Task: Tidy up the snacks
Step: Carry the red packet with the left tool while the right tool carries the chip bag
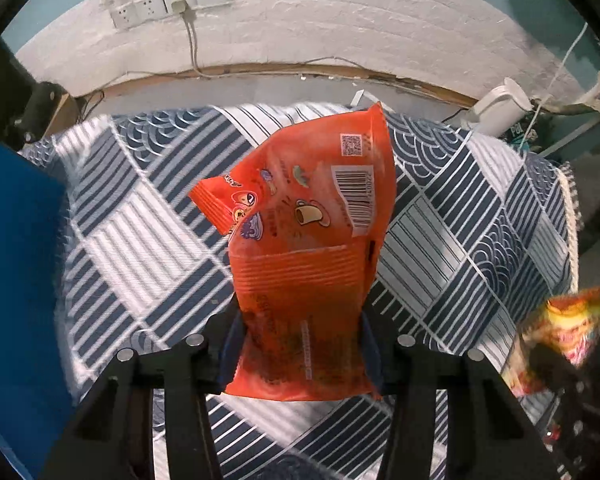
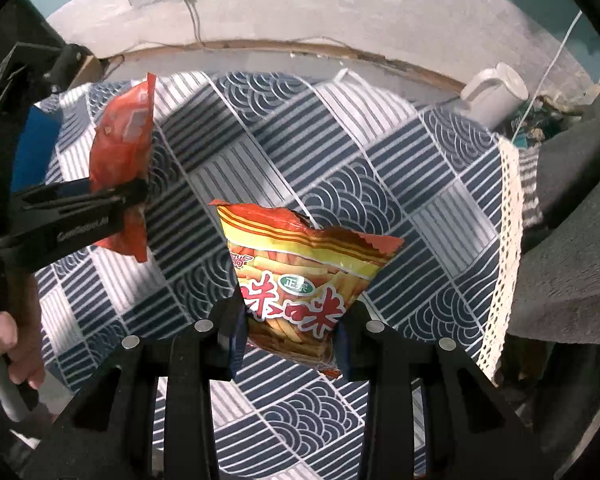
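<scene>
My left gripper (image 1: pixel 300 344) is shut on an orange snack bag (image 1: pixel 312 208) with a barcode and a QR code, held clear above the patterned tablecloth (image 1: pixel 140 216). In the right wrist view that same orange bag (image 2: pixel 120 152) hangs at the left, pinched in the left gripper's black fingers (image 2: pixel 132 194). My right gripper (image 2: pixel 290 340) is shut on a yellow and red bag of stick snacks (image 2: pixel 300 276), also lifted off the cloth. The yellow bag (image 1: pixel 568 328) shows at the right edge of the left wrist view.
A blue box (image 1: pixel 16 264) stands at the left edge of the table. A white kettle (image 2: pixel 496 92) sits beyond the far right corner, by a cluttered spot. A lace-trimmed cloth edge (image 2: pixel 504 248) marks the table's right side. A hand (image 2: pixel 4 344) grips the left handle.
</scene>
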Action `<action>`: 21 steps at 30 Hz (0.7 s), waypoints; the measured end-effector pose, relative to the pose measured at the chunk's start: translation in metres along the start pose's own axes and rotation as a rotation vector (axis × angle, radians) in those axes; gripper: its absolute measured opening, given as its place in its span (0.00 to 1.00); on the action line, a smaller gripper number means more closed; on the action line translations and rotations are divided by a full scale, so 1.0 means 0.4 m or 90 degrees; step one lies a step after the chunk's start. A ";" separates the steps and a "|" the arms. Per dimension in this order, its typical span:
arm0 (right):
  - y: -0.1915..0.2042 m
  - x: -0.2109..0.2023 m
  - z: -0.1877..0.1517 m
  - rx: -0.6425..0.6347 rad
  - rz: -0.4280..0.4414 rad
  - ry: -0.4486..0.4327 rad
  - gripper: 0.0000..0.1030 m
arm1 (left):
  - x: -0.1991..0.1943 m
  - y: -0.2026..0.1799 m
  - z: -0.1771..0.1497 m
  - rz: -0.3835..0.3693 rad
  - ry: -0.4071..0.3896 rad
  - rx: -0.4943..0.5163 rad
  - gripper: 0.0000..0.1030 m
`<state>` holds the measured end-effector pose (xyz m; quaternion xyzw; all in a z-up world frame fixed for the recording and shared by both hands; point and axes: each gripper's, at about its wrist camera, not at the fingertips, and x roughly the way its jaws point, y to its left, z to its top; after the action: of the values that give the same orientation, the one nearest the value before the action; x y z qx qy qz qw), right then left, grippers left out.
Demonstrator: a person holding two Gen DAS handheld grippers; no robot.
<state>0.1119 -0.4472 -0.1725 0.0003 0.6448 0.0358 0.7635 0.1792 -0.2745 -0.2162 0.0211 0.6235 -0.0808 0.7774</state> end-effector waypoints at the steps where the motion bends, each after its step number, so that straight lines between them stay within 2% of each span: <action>1: 0.007 -0.008 0.001 -0.002 0.003 -0.004 0.33 | -0.010 0.007 -0.003 -0.001 -0.002 0.003 0.50; 9: 0.098 -0.093 0.008 -0.039 0.015 -0.042 0.33 | -0.147 0.104 -0.032 0.012 -0.041 0.047 0.50; 21: 0.289 -0.203 0.054 -0.093 0.048 -0.086 0.33 | -0.320 0.322 -0.063 0.005 -0.057 0.022 0.50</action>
<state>0.1133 -0.3356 -0.0836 -0.0287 0.5872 0.1116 0.8012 0.1476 -0.1315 -0.1059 0.0337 0.5864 -0.0894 0.8044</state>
